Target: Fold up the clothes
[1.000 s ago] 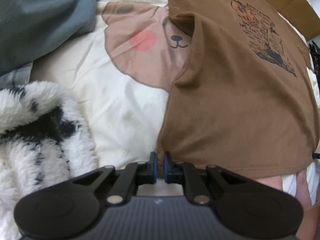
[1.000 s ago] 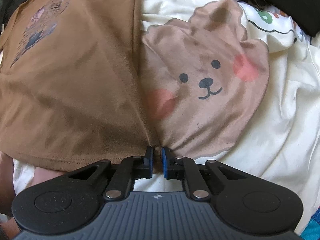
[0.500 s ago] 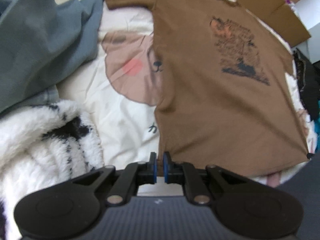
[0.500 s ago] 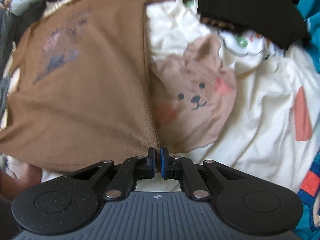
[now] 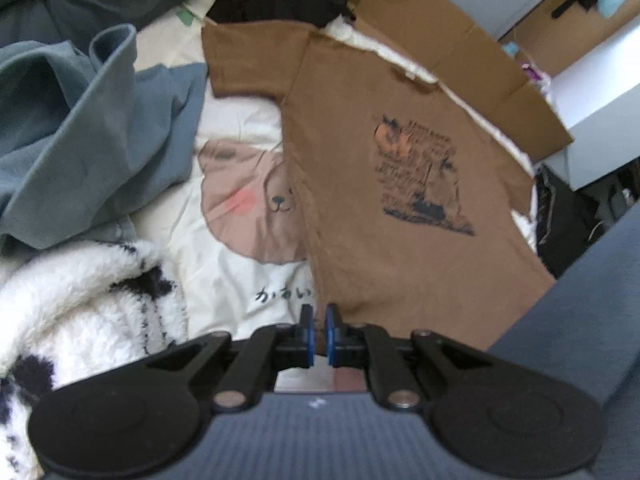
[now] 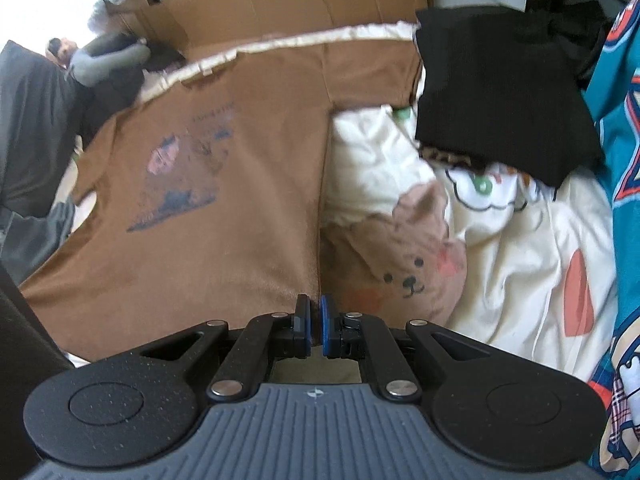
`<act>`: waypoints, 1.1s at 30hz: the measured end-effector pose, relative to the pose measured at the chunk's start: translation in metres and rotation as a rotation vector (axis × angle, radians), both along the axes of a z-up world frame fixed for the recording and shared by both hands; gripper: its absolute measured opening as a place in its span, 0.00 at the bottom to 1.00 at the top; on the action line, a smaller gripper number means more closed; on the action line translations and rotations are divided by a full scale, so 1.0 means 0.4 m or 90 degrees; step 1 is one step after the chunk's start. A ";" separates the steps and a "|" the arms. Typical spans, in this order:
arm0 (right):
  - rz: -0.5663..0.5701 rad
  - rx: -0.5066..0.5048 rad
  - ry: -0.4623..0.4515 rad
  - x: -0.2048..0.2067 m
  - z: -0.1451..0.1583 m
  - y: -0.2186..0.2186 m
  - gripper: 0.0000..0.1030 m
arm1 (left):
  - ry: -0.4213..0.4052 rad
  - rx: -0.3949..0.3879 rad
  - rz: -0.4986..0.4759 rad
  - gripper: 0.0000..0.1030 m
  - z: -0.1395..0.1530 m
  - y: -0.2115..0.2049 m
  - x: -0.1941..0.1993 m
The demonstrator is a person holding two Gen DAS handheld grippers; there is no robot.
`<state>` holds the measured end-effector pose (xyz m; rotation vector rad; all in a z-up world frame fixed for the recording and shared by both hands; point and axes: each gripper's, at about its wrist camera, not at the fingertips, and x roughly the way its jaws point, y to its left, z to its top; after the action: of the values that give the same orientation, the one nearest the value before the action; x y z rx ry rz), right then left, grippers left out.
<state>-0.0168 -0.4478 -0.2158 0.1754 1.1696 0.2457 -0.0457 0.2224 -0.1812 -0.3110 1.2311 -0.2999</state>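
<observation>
A: Where is the shirt?

B: A brown shirt (image 5: pixel 400 216) with a dark print on its chest hangs stretched between both claws, its collar end lying on the bed ahead. The left claw (image 5: pixel 318 334) is clenched on one bottom corner of the hem; the right claw (image 6: pixel 314 330) is clenched on the other corner.

A: What lies around them?

B: Under the shirt is a cream bedsheet (image 5: pixel 240 280) printed with a bear face. Left of the left claw sit a fluffy black-and-white blanket (image 5: pixel 80 300) and, farther ahead, a blue-grey garment (image 5: pixel 92 140). Ahead and right of the right claw lies a black garment (image 6: pixel 500 92), with teal fabric (image 6: pixel 616 120) at the far right. Cardboard (image 6: pixel 300 0) stands beyond the shirt's collar.
</observation>
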 end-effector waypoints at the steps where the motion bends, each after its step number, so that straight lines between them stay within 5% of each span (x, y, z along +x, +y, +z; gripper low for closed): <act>1: -0.001 0.000 -0.003 0.004 0.001 0.000 0.02 | -0.003 -0.003 0.003 0.05 0.009 0.002 -0.004; 19: 0.002 0.017 -0.072 0.063 0.126 0.005 0.02 | -0.049 -0.042 0.049 0.05 0.093 0.027 0.003; 33: -0.001 -0.022 0.083 0.036 -0.061 0.001 0.02 | 0.044 -0.012 0.047 0.05 -0.065 0.058 -0.016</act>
<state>-0.0022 -0.4472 -0.2402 0.1643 1.3027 0.2156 -0.0522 0.2458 -0.2070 -0.3840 1.2823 -0.2388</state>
